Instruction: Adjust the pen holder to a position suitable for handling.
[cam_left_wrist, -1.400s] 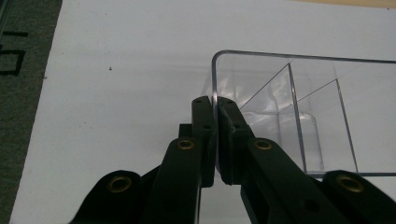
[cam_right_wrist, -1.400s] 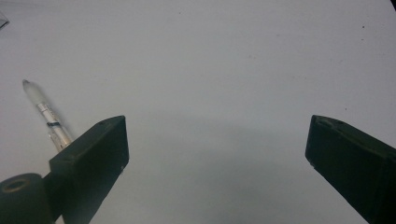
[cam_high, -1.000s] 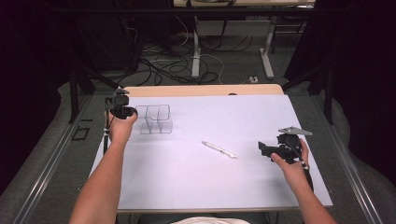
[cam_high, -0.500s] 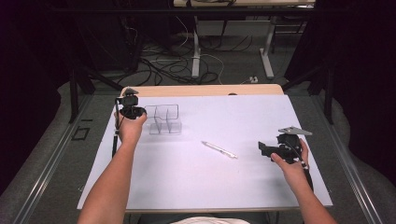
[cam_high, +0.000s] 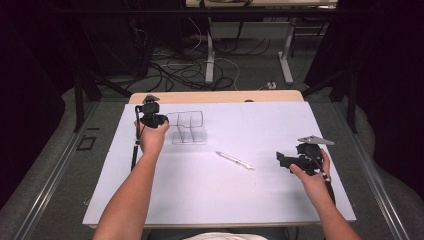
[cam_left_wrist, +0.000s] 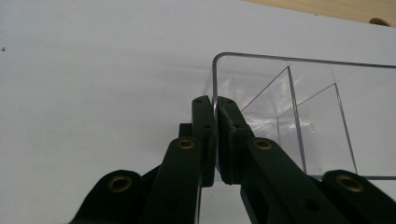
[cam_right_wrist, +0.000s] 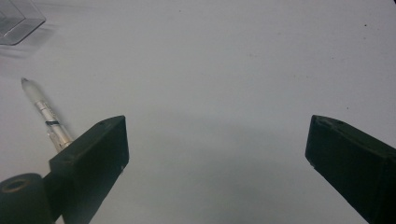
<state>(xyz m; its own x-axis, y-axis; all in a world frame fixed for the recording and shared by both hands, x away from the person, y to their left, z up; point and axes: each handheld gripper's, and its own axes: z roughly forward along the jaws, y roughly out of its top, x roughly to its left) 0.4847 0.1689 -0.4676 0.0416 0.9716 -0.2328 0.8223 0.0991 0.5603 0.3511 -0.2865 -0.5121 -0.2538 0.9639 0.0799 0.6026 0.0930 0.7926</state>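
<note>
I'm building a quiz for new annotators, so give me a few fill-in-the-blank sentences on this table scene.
1. The left gripper is shut on one ____ of the clear organizer.
2. The right gripper has its jaws ____.
3. The pen lies on the white ____, between organizer and right gripper.
4. Dividers split the organizer into ____.

Missing words: wall; open; table; compartments

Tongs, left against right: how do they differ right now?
The left tongs are shut on the wall of the clear box; the right tongs stand wide open and hold nothing. The left sit at the table's far left, the right near the right edge, close to the pen. Both are black and hand-held.
</note>
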